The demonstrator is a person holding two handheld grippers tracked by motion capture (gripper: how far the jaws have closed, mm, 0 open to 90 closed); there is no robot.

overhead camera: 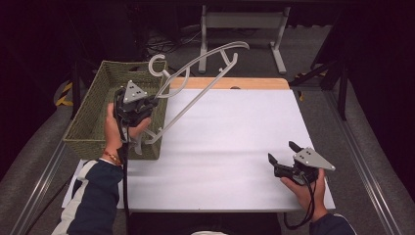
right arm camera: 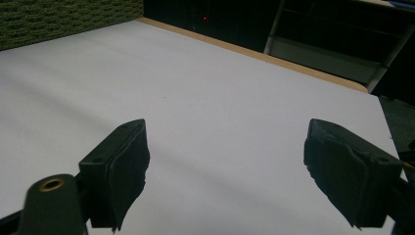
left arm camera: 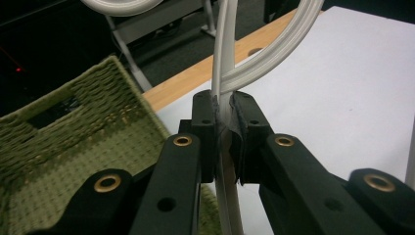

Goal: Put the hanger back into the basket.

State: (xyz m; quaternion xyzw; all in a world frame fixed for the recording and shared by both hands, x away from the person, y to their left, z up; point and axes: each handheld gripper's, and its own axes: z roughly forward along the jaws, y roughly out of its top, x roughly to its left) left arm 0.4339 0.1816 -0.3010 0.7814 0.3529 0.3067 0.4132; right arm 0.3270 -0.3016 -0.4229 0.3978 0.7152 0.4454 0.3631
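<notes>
The left claw [overhead camera: 147, 105] is clamped on a pale grey clothes hanger [overhead camera: 195, 78], gripping one thin bar of it near the lower end; in the left gripper view the pads [left arm camera: 203, 122] pinch the bar [left arm camera: 222, 105] squarely. The hanger is held in the air at a slant above the surface's far-left corner, its hook [overhead camera: 156, 64] over the woven green basket [overhead camera: 93, 122] that stands along the left edge.

The right claw [overhead camera: 283, 155] rests near the near-right corner with its jaws wide apart, holding nothing.

Risks, as judged:
- The grip sits far from the hanger's middle, so the long free end can lever around the pads and swing or slip.
- The bar is smooth and narrow; a slack squeeze would probably let it slide down through the pads.
- The hook and lower end lie close to the basket rim; a lowering move could snag there and tip or shift the basket.
- The right claw is well apart, too far to steady the hanger.
</notes>
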